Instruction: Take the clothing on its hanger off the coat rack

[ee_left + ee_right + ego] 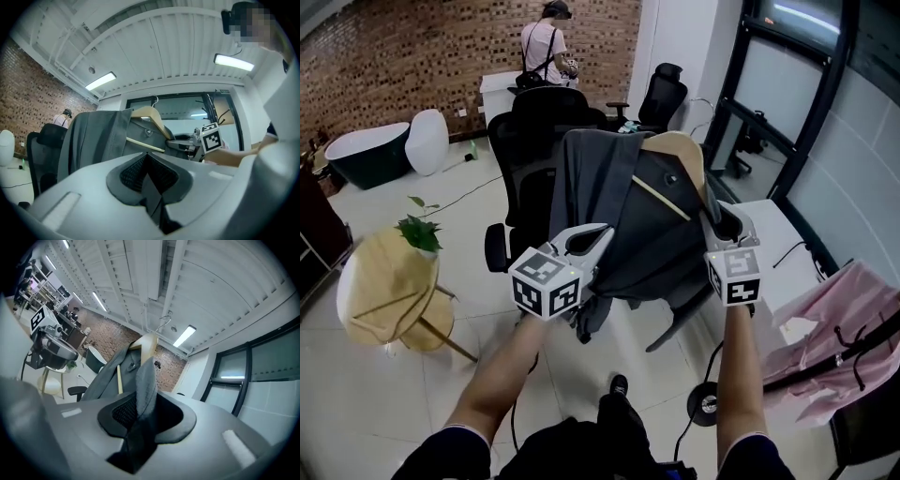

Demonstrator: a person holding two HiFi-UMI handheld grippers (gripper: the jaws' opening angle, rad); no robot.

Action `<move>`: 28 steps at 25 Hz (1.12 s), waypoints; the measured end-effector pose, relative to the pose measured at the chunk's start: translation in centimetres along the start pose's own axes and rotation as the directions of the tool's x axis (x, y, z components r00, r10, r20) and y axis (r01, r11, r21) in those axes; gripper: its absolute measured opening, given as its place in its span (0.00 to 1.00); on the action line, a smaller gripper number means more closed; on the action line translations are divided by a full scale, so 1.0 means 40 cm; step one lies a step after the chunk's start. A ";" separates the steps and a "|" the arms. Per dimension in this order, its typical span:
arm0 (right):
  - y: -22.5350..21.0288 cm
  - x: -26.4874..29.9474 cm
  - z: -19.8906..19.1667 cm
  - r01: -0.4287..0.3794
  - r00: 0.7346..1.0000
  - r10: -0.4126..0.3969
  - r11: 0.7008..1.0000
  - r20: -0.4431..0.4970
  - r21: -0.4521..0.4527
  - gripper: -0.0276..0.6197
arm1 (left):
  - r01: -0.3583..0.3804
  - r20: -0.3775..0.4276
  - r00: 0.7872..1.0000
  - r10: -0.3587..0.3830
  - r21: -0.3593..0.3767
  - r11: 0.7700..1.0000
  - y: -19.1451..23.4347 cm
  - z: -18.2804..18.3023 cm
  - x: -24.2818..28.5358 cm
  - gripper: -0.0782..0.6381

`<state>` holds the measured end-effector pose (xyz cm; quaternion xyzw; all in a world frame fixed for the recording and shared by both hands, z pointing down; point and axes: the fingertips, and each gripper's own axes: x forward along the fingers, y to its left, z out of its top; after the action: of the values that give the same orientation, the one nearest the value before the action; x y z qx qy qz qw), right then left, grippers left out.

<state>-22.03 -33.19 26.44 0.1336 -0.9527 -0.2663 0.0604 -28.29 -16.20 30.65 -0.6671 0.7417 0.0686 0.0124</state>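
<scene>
The grey jacket (609, 202) hung on its wooden hanger (680, 155) in the air, with the left tongs (600, 236) and the right tongs (722, 222) each clamped on its cloth. Better to carry both level, lest the hanger slip out.

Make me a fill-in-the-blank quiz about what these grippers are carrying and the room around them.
1. The left gripper and the right gripper are both shut on the grey ___.
2. It hangs on a ___ hanger.
3. The garment on the black rail at the right is ___.
4. A potted plant stands on the round ___ at the left.
Missing words: jacket; wooden; pink; table.
</scene>
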 end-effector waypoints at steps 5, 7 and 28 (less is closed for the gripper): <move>0.053 0.175 -0.008 -0.045 0.999 0.045 0.999 0.023 0.006 0.19 | -0.090 -0.022 0.996 0.090 -0.008 0.996 0.159 -0.031 -0.001 0.13; 0.074 0.251 -0.017 -0.081 0.996 0.080 0.997 0.027 0.015 0.19 | -0.126 -0.035 0.992 0.125 -0.010 0.992 0.217 -0.042 0.008 0.13; 0.106 0.865 0.007 -0.355 0.927 0.346 0.934 0.145 0.039 0.19 | -0.417 -0.061 0.908 0.416 -0.020 0.909 0.639 -0.043 0.186 0.13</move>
<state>-56.13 -39.48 29.92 -0.0553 -0.9712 -0.2288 0.0377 -54.30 -21.19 33.73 -0.4953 0.8658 0.0632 -0.0339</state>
